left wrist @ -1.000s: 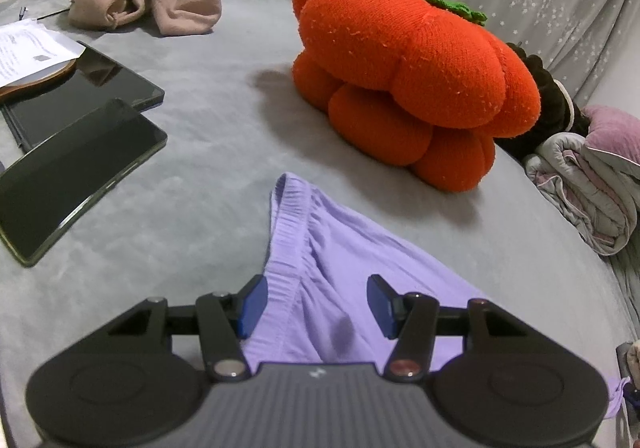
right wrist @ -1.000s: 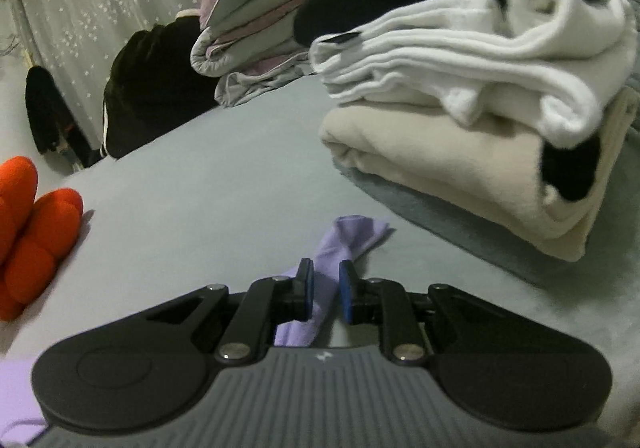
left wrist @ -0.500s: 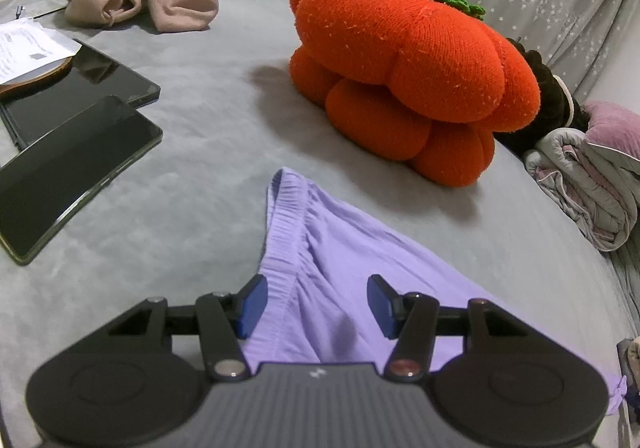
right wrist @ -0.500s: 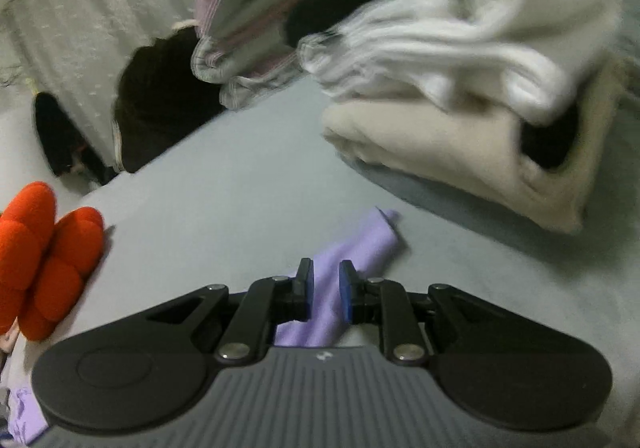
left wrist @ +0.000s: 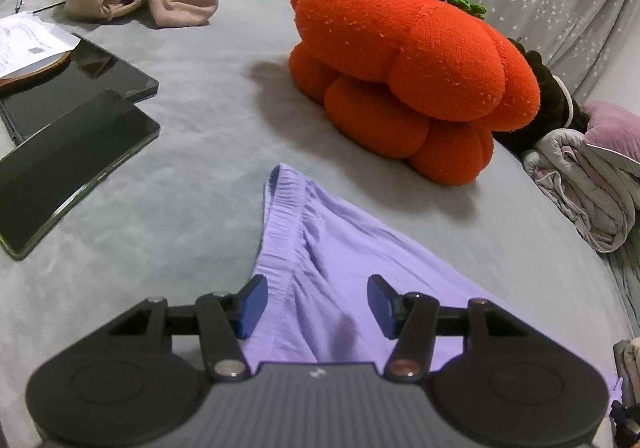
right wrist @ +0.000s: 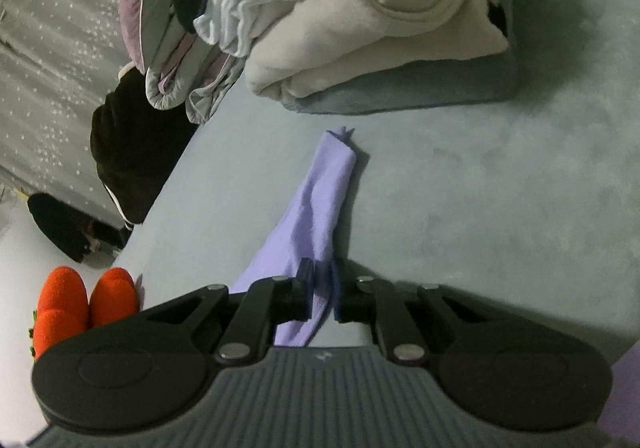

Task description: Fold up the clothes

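1. Purple garment (left wrist: pixel 320 248) lies spread on the bed (left wrist: pixel 180 176), waistband end near the orange plush (left wrist: pixel 400 64); no fold made yet. Folded stack (right wrist: pixel 360 28) sits beyond.
2. Left hand-held gripper (left wrist: pixel 313 302): jaws apart over the waistband, nothing clamped.
3. Right hand-held gripper (right wrist: pixel 320 290): jaws closing on the narrow leg end (right wrist: pixel 324 188).
4. Since a second ago: right view rolled and dipped, jaws narrowed; left unchanged.

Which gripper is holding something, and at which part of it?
The right gripper is closing on a narrow end of the purple garment. The left gripper is open above its waistband end and holds nothing.
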Demonstrator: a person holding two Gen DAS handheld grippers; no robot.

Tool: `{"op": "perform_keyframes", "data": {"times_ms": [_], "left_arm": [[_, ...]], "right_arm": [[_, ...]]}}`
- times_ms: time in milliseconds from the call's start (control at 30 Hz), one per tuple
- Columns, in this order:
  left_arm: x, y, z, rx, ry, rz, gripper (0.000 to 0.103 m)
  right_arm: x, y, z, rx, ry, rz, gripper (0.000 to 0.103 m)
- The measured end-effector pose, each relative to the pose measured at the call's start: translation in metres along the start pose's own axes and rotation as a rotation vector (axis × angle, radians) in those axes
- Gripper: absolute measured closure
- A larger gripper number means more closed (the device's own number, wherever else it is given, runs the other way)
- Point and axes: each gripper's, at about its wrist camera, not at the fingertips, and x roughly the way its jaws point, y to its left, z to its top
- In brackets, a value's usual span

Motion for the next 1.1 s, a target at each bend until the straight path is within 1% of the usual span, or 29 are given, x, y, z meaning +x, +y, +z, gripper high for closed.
{"op": "perform_keyframes", "data": {"times_ms": [33,67,133,200,300,367,400,433,467,500,600,633,667,700,767,800,867,933,1033,1100], "left_arm": [[0.000,-0.001,0.000,0.004,0.000,0.000,0.047],[0.000,-0.001,0.000,0.008,0.000,0.001,0.047],[0.000,-0.002,-0.001,0.012,0.000,0.001,0.047],[0.000,-0.001,-0.001,0.007,0.000,0.001,0.047],[0.000,-0.001,0.000,0.002,0.002,0.000,0.047],[0.000,-0.001,0.000,0.005,0.003,-0.002,0.047],[0.000,-0.002,0.000,0.006,0.004,-0.003,0.046],[0.001,-0.003,-0.001,0.008,0.006,-0.003,0.046],[0.001,-0.003,-0.001,0.010,0.007,-0.004,0.046],[0.001,-0.003,-0.002,0.012,0.008,-0.005,0.046],[0.001,-0.003,-0.002,0.015,0.012,-0.003,0.046],[0.002,-0.002,-0.001,0.012,0.013,-0.004,0.046],[0.002,-0.002,-0.001,0.011,0.013,-0.004,0.046],[0.002,-0.003,-0.001,0.012,0.013,-0.004,0.046],[0.002,-0.004,-0.002,0.016,0.013,-0.004,0.046],[0.002,-0.004,-0.002,0.017,0.013,-0.003,0.046],[0.002,-0.005,-0.002,0.021,0.012,-0.002,0.046],[0.003,-0.004,-0.002,0.022,0.013,-0.001,0.046],[0.003,-0.004,-0.002,0.022,0.015,0.002,0.046],[0.004,-0.006,-0.003,0.029,0.015,0.004,0.046]], "right_arm": [[0.000,0.001,0.000,-0.006,-0.006,-0.007,0.101],[-0.001,0.002,0.001,-0.012,-0.012,-0.013,0.102],[-0.002,0.005,0.001,-0.031,-0.027,-0.030,0.101],[-0.010,0.015,-0.001,-0.084,-0.056,-0.062,0.101],[-0.030,0.031,-0.002,-0.131,-0.098,-0.081,0.101],[-0.042,0.046,-0.002,-0.203,-0.115,-0.151,0.102],[-0.047,0.055,-0.003,-0.255,-0.124,-0.203,0.102],[-0.048,0.065,-0.006,-0.332,-0.131,-0.274,0.101],[-0.046,0.072,-0.011,-0.414,-0.125,-0.343,0.100],[-0.042,0.073,-0.015,-0.462,-0.104,-0.374,0.098],[-0.031,0.062,-0.019,-0.448,-0.040,-0.318,0.097],[-0.035,0.057,-0.013,-0.399,-0.052,-0.299,0.096],[-0.039,0.052,-0.007,-0.364,-0.078,-0.289,0.089],[-0.043,0.047,-0.002,-0.340,-0.101,-0.285,0.088],[-0.043,0.036,0.006,-0.336,-0.123,-0.314,0.088],[-0.040,0.028,0.008,-0.324,-0.117,-0.325,0.088],[-0.033,0.013,0.010,-0.290,-0.108,-0.309,0.087],[-0.028,0.011,0.010,-0.319,-0.126,-0.287,0.087],[-0.021,0.022,0.007,-0.412,-0.123,-0.302,0.086],[-0.020,0.027,0.005,-0.428,-0.121,-0.286,0.086]]}}
